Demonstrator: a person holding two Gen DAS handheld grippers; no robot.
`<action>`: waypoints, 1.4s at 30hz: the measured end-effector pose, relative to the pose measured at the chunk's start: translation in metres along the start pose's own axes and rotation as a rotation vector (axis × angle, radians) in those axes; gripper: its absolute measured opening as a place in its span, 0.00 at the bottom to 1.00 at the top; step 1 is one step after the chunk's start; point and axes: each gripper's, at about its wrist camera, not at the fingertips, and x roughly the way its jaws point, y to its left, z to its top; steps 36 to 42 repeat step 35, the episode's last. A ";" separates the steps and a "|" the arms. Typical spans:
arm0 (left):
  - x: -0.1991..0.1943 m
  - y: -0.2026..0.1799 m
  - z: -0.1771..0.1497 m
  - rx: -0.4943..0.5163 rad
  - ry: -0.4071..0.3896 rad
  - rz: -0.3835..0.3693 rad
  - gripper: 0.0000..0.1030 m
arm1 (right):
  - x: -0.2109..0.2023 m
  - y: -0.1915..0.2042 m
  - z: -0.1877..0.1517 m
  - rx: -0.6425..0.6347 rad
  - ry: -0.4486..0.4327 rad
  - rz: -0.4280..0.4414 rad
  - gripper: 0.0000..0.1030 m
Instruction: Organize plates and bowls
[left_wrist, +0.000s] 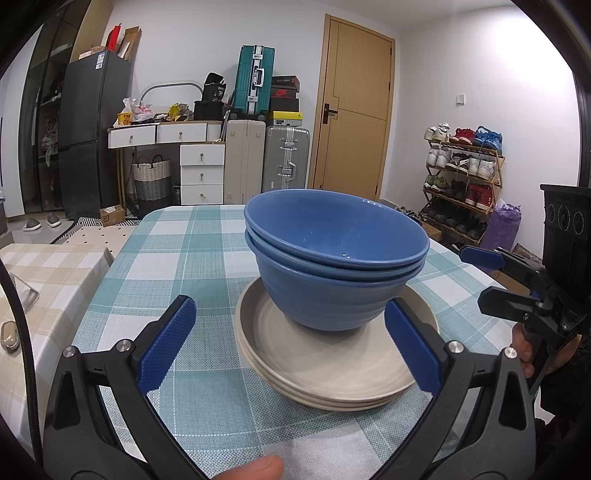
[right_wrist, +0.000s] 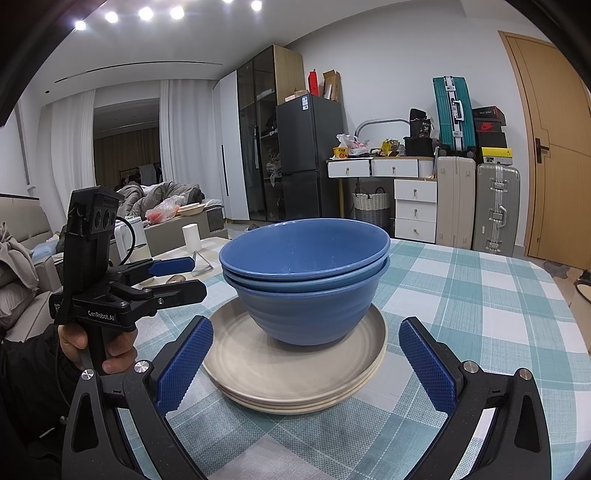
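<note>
Three blue bowls (left_wrist: 332, 258) (right_wrist: 306, 280) sit nested and upright on a stack of three beige plates (left_wrist: 325, 373) (right_wrist: 295, 376), in the middle of the teal checked table. My left gripper (left_wrist: 290, 314) is open just in front of the stack, its blue pads (left_wrist: 166, 347) standing wide on either side of the plates and touching nothing. My right gripper (right_wrist: 306, 326) is open too, facing the stack from the other side with empty pads (right_wrist: 428, 369). Each gripper appears in the other's view, hand-held and open: right (left_wrist: 478, 278), left (right_wrist: 192, 277).
The teal checked tablecloth (left_wrist: 155, 266) (right_wrist: 480, 295) stretches around the stack. A lower beige checked table (left_wrist: 51, 273) on the left holds a clear stand (left_wrist: 22, 295) and a small grey object (left_wrist: 9, 334). Suitcases (left_wrist: 284, 162), a door (left_wrist: 354, 110) and a shoe rack (left_wrist: 465, 173) stand beyond.
</note>
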 end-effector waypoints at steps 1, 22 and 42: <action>0.000 0.000 0.000 0.000 0.000 0.000 0.99 | 0.000 0.000 0.000 0.000 0.000 0.000 1.00; 0.001 0.002 -0.001 -0.002 0.001 0.001 0.99 | 0.000 0.000 0.001 0.000 0.001 0.000 1.00; 0.005 0.007 -0.006 -0.003 0.000 0.004 0.99 | 0.000 0.000 0.001 0.001 0.002 0.000 1.00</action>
